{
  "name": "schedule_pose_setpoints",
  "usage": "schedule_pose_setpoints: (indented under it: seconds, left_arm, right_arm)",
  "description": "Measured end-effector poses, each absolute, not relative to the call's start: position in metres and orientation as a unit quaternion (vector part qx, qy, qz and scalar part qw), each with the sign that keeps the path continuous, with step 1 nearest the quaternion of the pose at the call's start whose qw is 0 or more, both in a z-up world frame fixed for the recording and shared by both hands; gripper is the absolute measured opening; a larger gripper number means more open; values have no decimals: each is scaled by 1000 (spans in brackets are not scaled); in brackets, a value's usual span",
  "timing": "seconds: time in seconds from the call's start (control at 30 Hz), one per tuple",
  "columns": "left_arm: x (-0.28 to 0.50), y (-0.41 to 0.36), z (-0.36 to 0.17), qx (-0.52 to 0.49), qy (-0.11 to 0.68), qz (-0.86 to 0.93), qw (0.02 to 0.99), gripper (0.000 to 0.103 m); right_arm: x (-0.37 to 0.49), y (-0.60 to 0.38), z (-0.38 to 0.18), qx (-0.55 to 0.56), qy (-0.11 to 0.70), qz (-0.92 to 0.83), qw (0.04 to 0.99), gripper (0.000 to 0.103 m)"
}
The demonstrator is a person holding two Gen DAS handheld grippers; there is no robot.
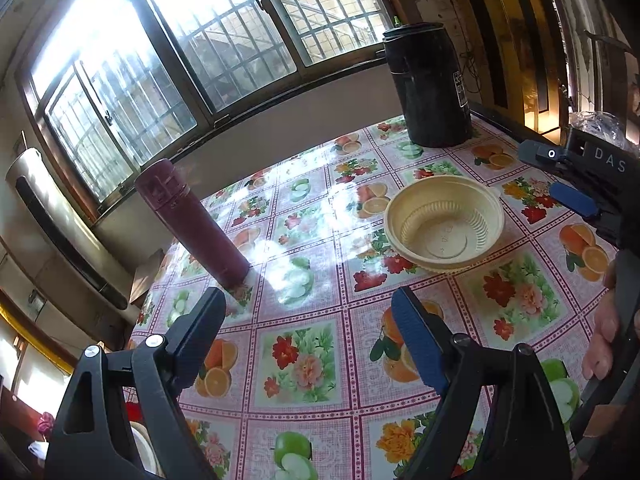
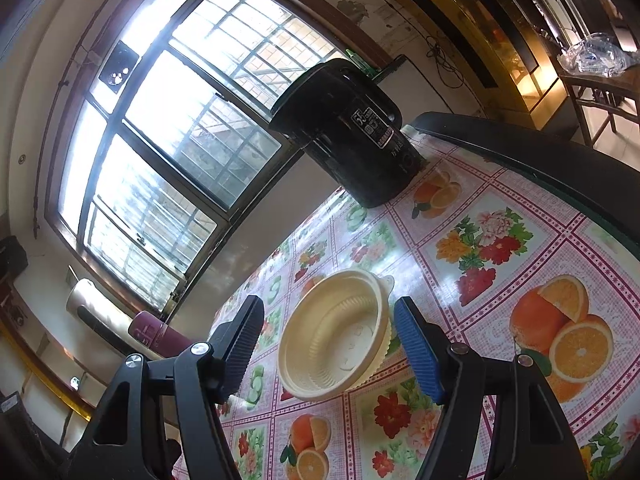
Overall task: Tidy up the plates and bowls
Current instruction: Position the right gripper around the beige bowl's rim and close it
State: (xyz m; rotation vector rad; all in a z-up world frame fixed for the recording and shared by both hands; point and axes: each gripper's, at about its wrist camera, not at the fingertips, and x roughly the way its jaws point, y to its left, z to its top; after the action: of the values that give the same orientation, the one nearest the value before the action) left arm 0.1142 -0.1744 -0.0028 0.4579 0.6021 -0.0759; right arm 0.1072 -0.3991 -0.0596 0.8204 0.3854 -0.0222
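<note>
So the cream plastic bowl (image 1: 443,227) is sat upright and empty on the table (image 1: 320,360), which is covered in a glossy fruit-and-flower oilcloth. Ribbed inner walls and a small tab on the rim can be made out. In the right wrist view the same bowl (image 2: 334,336) is framed between the two fingers of the right gripper (image 2: 326,346), but it lies further out on the table than the fingertips and nothing is pinched; the jaws are spread apart with no contact seen on either pad.

The left gripper (image 1: 314,334) is held over bare cloth nearer the camera, bowl ahead and a bit to the right, well apart from it. Its jaws are also spread wide and empty. The right gripper (image 1: 572,184) is caught at the right edge of the left view, just beside the bowl's rim, with part of a hand (image 1: 604,340) wrapped round a handle lower down.

Further out, a dark red flask (image 1: 192,220) is stood to the left of the bowl, near the table edge. A tall black kettle-like jug (image 1: 430,88) is parked at the far side, by the wall. Behind all of it a big barred window (image 1: 180,60) is blown out with daylight, and a white cylindrical appliance (image 1: 56,224) is seen off to the left.
</note>
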Motion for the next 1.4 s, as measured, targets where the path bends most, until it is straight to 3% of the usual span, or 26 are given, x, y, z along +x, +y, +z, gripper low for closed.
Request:
schedule_pose_setpoints:
  seconds: [0.43,0.97,1.4]
  left_arm:
    - [221,-192,-19,102,380,-35,919,86]
    - [232,-203,-44,63,377,-41,923,86]
    - [244,-210,-60,41,385,-95,917,86]
  right_arm:
    - [148,-423,-94,448,230,10,864,70]
    - [173,-405,-89,403,247,-2,881,68]
    - [185,-399,-92,377,265,-17,887,60]
